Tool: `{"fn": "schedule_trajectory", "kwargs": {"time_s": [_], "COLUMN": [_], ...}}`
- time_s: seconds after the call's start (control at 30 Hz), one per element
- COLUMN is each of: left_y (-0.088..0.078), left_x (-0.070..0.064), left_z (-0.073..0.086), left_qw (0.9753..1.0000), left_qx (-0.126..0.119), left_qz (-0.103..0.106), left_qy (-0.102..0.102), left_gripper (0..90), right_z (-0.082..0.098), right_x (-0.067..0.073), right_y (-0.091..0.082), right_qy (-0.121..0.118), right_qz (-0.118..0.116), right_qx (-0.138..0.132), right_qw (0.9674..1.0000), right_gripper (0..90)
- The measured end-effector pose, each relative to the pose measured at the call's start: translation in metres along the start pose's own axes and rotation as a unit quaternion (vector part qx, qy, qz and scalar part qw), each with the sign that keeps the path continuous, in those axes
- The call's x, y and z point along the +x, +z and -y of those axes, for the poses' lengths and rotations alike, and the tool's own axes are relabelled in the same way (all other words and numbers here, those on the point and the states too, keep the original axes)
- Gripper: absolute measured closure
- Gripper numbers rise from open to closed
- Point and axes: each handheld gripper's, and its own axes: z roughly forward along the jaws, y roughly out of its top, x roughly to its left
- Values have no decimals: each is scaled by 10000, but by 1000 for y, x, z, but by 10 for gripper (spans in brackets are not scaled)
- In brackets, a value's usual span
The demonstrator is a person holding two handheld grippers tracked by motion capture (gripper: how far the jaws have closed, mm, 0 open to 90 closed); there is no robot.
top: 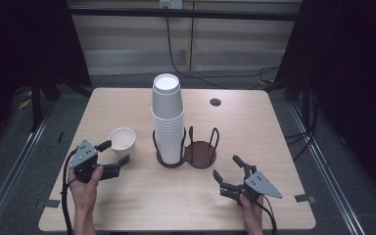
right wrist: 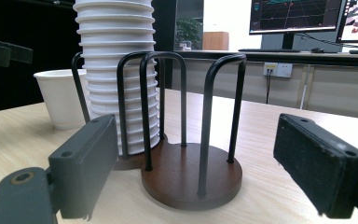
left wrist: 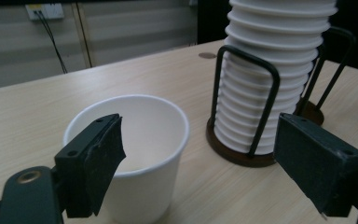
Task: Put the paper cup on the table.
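A single white paper cup [top: 123,141] stands upright on the wooden table [top: 127,200], left of a dark two-ring cup holder [top: 186,149]. The left ring holds a tall stack of white cups [top: 167,117]; the right ring's round base [top: 201,152] is bare.

The high view gives the whole layout, with both forearms coming in from the bottom edge. The left gripper view brings the single cup [left wrist: 137,149] close: it is open-topped, with nothing visible inside, and the stack [left wrist: 272,79] rises behind a black wire loop. The right gripper view looks across the holder [right wrist: 182,177] from the other side, showing the bare ring's wire uprights in front, the stack [right wrist: 116,70] behind them, the single cup [right wrist: 60,98] farther back, and computer monitors [right wrist: 298,16] on a desk beyond the table.

The left hand [top: 85,182] holds the left gripper [top: 113,154] low at the cup, jaws spread wide on either side of it; whether either pad touches the wall cannot be told. The right hand [top: 250,205] holds the right gripper [top: 227,168] near the table's front right, jaws spread and empty, aimed at the holder and apart from it.
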Motion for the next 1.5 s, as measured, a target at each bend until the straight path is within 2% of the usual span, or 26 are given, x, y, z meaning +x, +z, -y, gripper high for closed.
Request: {"fn": "schedule_trajectory", "kwargs": {"time_s": [0.1, 0.17, 0.2, 0.3, 0.37, 0.5, 0.53, 0.57, 0.6, 0.67, 0.73, 0.8, 0.9, 0.93, 1.07, 1.13, 1.2, 1.27, 1.3, 1.37, 1.4, 1.43, 1.5], "left_y": [3, 4, 7, 10, 11, 16, 16, 17, 18, 22, 26, 29, 33, 34, 36, 36, 36, 35, 34, 31, 30, 30, 30], "left_x": [-7, -10, -17, -27, -35, -52, -55, -58, -60, -67, -70, -73, -76, -76, -78, -80, -81, -84, -87, -90, -90, -91, -90], "left_z": [6, 8, 11, 10, 12, 18, 18, 19, 20, 23, 27, 33, 41, 44, 53, 54, 54, 54, 56, 58, 59, 59, 59], "left_qw": [9997, 9996, 9990, 9990, 9979, 9969, 9970, 9963, 9951, 9961, 9960, 9961, 9954, 9951, 9950, 9941, 9941, 9939, 9935, 9914, 9897, 9893, 9894], "left_qx": [-131, -177, -244, -316, -529, -663, -691, -770, -832, -777, -751, -758, -815, -804, -815, -946, -947, -1014, -1087, -1272, -1392, -1413, -1375], "left_qz": [170, 205, 323, 330, 380, 412, 316, 357, 481, 408, 478, 454, 430, 500, 482, 441, 452, 422, 347, 284, 295, 345, 393], "left_qy": [-92, -102, -163, 17, -27, -124, -123, -159, -221, -2, -38, -77, -266, -290, -321, -299, -267, -9, -14, 153, 169, 128, 243], "left_gripper": [158, 158, 158, 157, 157, 157, 157, 156, 156, 156, 156, 156, 157, 157, 157, 157, 156, 156, 156, 158, 164, 157, 157], "right_z": [0, 0, 0, 0, 0, 0, 0, 0, 0, 0, 0, 0, 0, 0, 0, 0, 0, 0, 0, 0, 0, 0, 0], "right_x": [0, 0, 0, 0, 0, 0, 0, 0, 0, 0, 0, 0, 0, 0, 0, 0, 0, 0, 0, 0, 0, 0, 0], "right_y": [0, 0, 0, 0, 0, 0, 0, 0, 0, -1, -1, -1, -1, -1, -1, -1, -1, -1, -1, -1, -1, -1, -1], "right_qy": [2, 0, -1, 5, -1, 3, -3, 3, -3, -8, -3, -6, 0, 3, 1, 0, 3, -1, 0, 3, 5, 3, 4], "right_qz": [-3, 1, 1, -4, -13, -12, -12, -12, -17, -25, -29, -32, -28, -28, -26, -26, -25, -28, -27, -26, -26, -26, -15], "right_qx": [0, 0, 0, -4, -5, -2, -6, -5, -8, -8, -6, -7, -3, 1, -1, -1, 1, 0, -1, 2, 4, 3, 5], "right_qw": [10000, 10000, 10000, 10000, 10000, 10000, 10000, 10000, 10000, 10000, 10000, 10000, 10000, 10000, 10000, 10000, 10000, 10000, 10000, 10000, 10000, 10000, 10000], "right_gripper": [136, 136, 136, 136, 136, 135, 136, 135, 135, 134, 135, 134, 135, 134, 134, 135, 134, 134, 134, 134, 135, 134, 135]}}
